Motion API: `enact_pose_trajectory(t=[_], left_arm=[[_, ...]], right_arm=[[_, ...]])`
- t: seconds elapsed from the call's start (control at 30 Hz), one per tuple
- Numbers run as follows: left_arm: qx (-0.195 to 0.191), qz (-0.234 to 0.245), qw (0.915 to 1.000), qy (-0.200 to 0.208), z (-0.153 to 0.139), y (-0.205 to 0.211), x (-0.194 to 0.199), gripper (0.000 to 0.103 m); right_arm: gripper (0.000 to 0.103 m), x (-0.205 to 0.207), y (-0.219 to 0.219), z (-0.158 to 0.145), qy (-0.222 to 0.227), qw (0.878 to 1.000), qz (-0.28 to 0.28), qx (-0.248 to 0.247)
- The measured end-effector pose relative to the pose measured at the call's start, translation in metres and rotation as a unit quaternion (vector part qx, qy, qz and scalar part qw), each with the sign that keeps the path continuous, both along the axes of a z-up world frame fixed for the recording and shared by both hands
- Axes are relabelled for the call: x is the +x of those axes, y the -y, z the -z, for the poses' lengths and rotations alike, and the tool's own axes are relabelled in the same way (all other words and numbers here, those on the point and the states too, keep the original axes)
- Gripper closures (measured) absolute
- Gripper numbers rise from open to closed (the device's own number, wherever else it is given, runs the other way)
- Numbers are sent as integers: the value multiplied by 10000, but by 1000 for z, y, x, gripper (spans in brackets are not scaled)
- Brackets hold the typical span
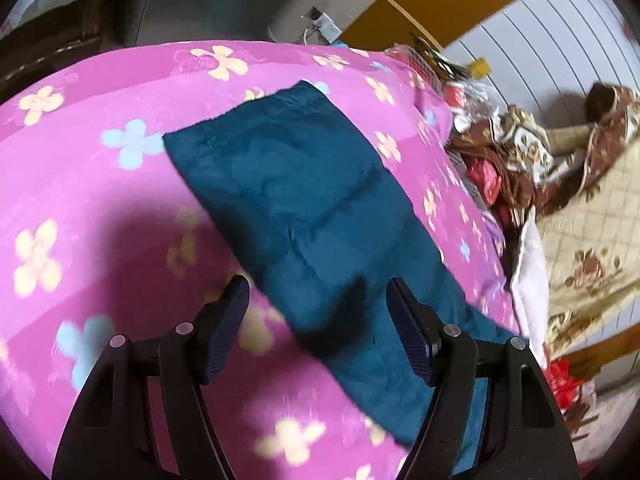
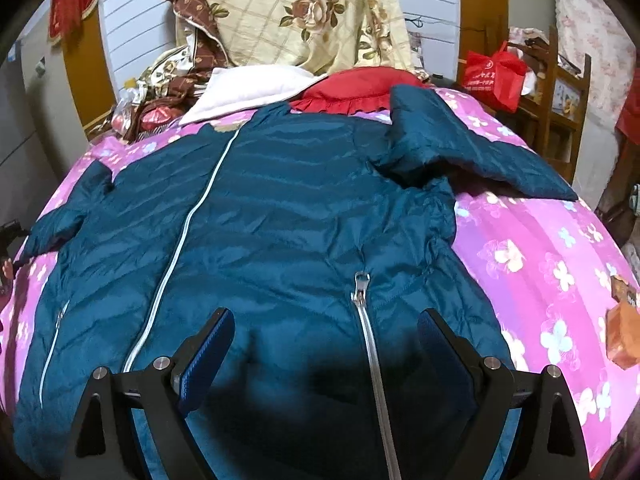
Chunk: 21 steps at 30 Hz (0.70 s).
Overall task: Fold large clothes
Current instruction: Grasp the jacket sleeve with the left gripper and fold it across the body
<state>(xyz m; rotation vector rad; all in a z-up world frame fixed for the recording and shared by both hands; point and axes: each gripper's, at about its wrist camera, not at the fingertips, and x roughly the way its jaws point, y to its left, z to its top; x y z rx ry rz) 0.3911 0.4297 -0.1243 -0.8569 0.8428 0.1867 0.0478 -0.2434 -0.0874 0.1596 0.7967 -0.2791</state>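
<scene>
Pink flowered bedspread [image 2: 540, 240]; white panelled headboard [image 2: 132, 32]; heaped quilts [image 2: 304, 12]; wooden chair [image 2: 568, 92] beside.

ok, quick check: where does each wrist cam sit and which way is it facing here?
Left wrist: above the open left gripper, looking down one sleeve lying on the pink floral bedspread; both fingers show.
Right wrist: above the open right gripper, looking across the teal jacket toward the red pillow.
Shared: jacket, bedspread, floral quilt.

The jacket's [image 2: 280, 220] hem runs out of frame beneath the right jaws. Beneath the left jaws the sleeve [image 1: 304, 208] and bedspread [image 1: 80, 200] smear with blur.
</scene>
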Motion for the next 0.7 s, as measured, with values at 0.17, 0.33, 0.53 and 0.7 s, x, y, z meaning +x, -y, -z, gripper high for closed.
enact_pose_trajectory(t=[0.17, 0.33, 0.53, 0.7], left_arm=[[120, -104, 9999, 65, -1, -5, 17, 28], [652, 23, 9970, -406, 1, 11, 37, 90], [1312, 277, 9909, -125, -57, 43, 25, 96], [1817, 905, 9780, 485, -133, 113, 8, 96]], right_arm=[[11, 7, -6, 2, -34, 9999, -25, -137], [11, 10, -3, 7, -91, 9998, 25, -156], [12, -4, 2, -2, 171, 9997, 29, -160], [13, -24, 7, -8, 377, 9993, -38, -26]])
